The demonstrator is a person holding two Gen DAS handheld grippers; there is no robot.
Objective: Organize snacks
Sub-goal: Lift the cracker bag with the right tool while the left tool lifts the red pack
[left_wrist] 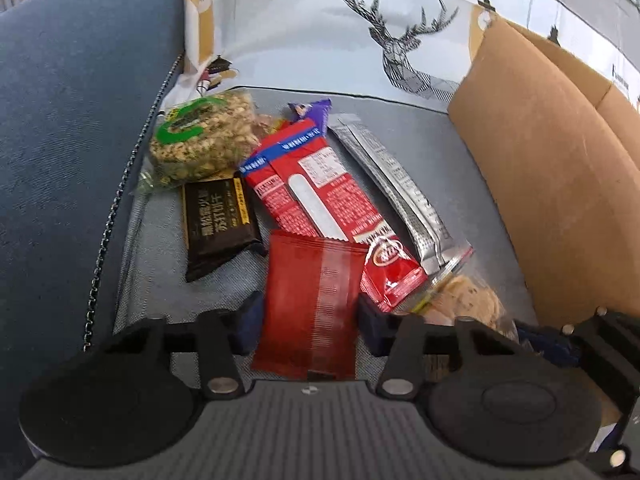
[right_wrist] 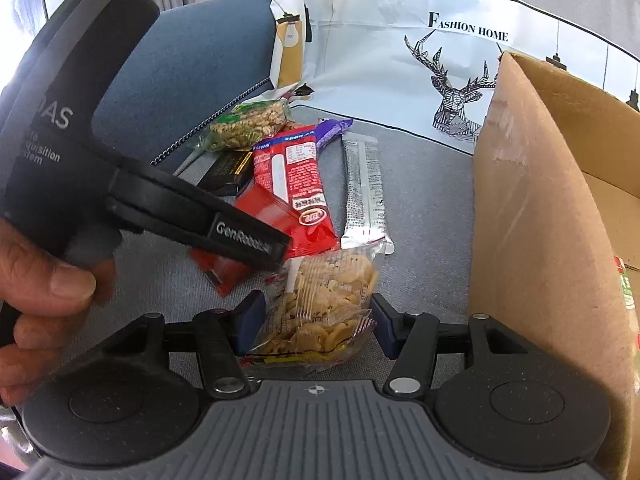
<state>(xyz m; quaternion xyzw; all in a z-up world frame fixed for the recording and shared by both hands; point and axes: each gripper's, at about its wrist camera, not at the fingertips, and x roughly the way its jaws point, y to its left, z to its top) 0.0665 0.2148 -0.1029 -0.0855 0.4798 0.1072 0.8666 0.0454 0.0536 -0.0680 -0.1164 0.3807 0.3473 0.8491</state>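
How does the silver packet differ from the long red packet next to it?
The silver packet is narrow and grey with small dark print; the long red packet is wider, red with a white stripe and a blue band at its far end. The silver packet lies alone on the cushion; the long red packet rests partly over other snacks. Both are sealed, lie flat and point the same way.

red packet [left_wrist: 310,304] between pads, snacks [left_wrist: 312,184], cardboard box [left_wrist: 540,184]
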